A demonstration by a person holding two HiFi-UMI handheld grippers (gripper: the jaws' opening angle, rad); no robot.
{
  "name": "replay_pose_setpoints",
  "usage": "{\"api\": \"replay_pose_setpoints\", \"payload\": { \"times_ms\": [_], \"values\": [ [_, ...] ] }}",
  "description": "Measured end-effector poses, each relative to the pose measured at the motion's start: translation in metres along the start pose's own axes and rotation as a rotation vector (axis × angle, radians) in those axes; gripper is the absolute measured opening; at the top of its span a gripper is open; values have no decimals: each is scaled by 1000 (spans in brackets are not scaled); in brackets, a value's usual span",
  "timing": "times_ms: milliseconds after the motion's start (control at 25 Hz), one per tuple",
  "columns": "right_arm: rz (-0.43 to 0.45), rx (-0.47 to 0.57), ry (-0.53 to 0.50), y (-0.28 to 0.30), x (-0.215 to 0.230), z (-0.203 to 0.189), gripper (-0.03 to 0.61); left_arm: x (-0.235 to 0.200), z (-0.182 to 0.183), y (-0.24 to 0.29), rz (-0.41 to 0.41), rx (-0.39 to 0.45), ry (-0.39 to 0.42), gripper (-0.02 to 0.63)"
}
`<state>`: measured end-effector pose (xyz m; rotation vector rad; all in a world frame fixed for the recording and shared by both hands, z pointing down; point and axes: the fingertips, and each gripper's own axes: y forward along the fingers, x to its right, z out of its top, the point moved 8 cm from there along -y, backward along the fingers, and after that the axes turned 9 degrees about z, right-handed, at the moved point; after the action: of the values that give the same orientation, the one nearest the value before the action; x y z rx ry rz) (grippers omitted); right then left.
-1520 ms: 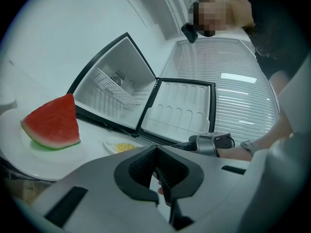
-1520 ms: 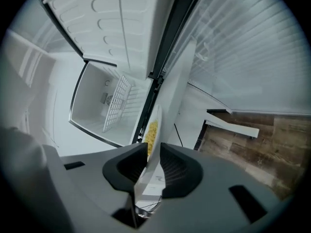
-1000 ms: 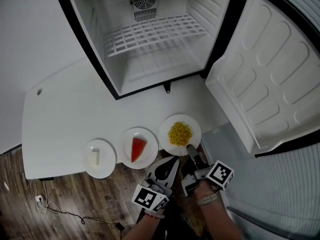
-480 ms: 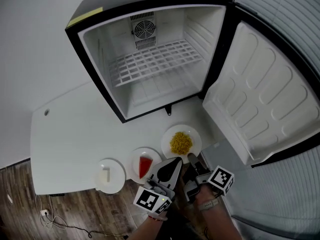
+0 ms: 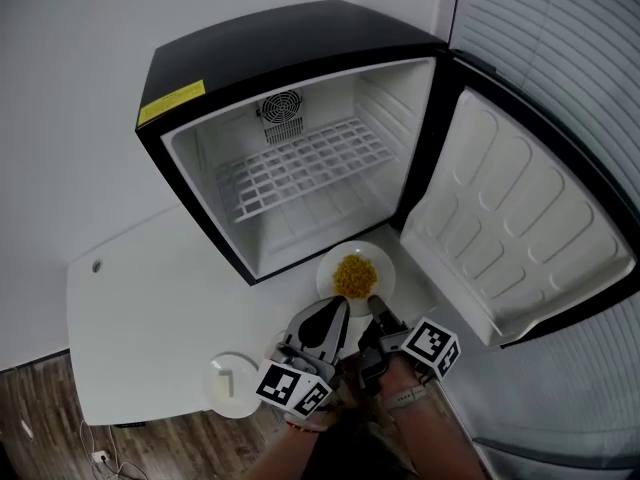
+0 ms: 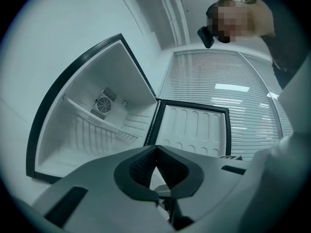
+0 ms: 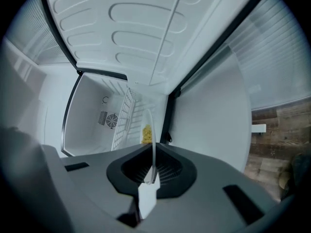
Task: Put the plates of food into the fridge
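A white plate of yellow corn (image 5: 328, 268) sits level mid-frame, just before the open black fridge (image 5: 290, 43), its door (image 5: 520, 228) swung right. Another white plate (image 5: 248, 380), bearing a pale block (image 5: 227, 382), lies lower left.

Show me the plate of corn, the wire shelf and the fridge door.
plate of corn (image 5: 384, 264): head view, bare rim
wire shelf (image 5: 305, 168): head view, grid middle
fridge door (image 5: 510, 228): head view, inner lining

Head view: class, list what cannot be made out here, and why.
- Small plate: the pale food on it is too small to name.
- Plate of corn: its near rim is hidden under the right gripper.
- Table: its near edge is partly hidden behind the left gripper.
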<state>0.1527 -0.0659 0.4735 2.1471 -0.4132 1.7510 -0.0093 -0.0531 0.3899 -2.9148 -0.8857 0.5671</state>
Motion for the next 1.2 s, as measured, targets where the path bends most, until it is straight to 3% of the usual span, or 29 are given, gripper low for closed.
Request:
{"api": "replay_pose_setpoints", "payload": {
  "times_ms": [360, 1200],
  "values": [
    [-19, 22, -21, 62, -14, 13, 12, -42, 20, 41, 82, -15, 0, 6],
    [-120, 81, -28, 168, 6, 50, 12, -121, -6, 116, 164, -59, -41, 6]
  ]
}}
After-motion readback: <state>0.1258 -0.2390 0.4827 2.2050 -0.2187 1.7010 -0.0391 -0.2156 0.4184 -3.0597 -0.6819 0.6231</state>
